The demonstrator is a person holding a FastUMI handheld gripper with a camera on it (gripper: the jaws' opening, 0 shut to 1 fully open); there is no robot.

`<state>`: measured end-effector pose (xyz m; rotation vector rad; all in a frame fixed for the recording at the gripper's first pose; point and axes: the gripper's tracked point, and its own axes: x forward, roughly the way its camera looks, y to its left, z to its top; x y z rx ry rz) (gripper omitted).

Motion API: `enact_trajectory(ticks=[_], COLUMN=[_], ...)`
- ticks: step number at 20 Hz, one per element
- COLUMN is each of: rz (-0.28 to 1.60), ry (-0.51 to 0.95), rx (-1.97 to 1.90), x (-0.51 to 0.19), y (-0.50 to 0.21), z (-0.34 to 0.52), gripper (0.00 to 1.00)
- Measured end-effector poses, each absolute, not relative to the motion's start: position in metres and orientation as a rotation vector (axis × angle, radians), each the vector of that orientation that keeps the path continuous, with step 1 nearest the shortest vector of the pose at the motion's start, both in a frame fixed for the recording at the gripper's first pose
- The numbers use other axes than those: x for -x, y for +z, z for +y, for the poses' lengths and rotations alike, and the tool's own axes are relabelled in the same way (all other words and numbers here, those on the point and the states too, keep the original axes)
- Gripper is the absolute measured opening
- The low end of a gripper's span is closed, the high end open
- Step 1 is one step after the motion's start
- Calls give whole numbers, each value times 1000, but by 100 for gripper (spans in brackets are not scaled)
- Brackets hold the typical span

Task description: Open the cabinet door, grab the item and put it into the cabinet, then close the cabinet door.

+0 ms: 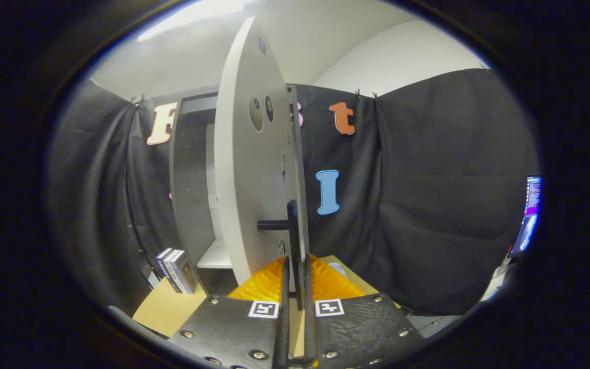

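Note:
The grey cabinet [187,169] stands at the back left with its white door [246,169] swung open, so I see the door almost edge-on. A black handle [292,225] runs down the door's near edge. My gripper [295,274] is shut on the lower part of that handle, one finger on each side of it. Inside the cabinet a white shelf [215,254] shows. A small stack of box-like items [176,270] stands upright on the tan tabletop [164,307], left of the cabinet's base and left of my fingers.
Black cloth walls close the booth behind and to the right. A lit screen [529,215] stands at the far right beyond the table's edge. A small pale object [337,267] lies on the table just past my right finger.

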<state>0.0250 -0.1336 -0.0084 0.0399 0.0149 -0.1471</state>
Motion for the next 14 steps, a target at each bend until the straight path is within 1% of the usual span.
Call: enact_trajectory(ticks=[3,10,11,12,14], rz=[6,-17,-23,-13,-3], ry=[-165,-73,-75,-67,-42], rx=[-14,-97,-87,-72,-85], x=[-22,-25,-25,-28,-31], y=[-9,-10,-9,-9,-9], z=[-168,-213,-222,-229,-238], gripper=[11,10,5,4,4])
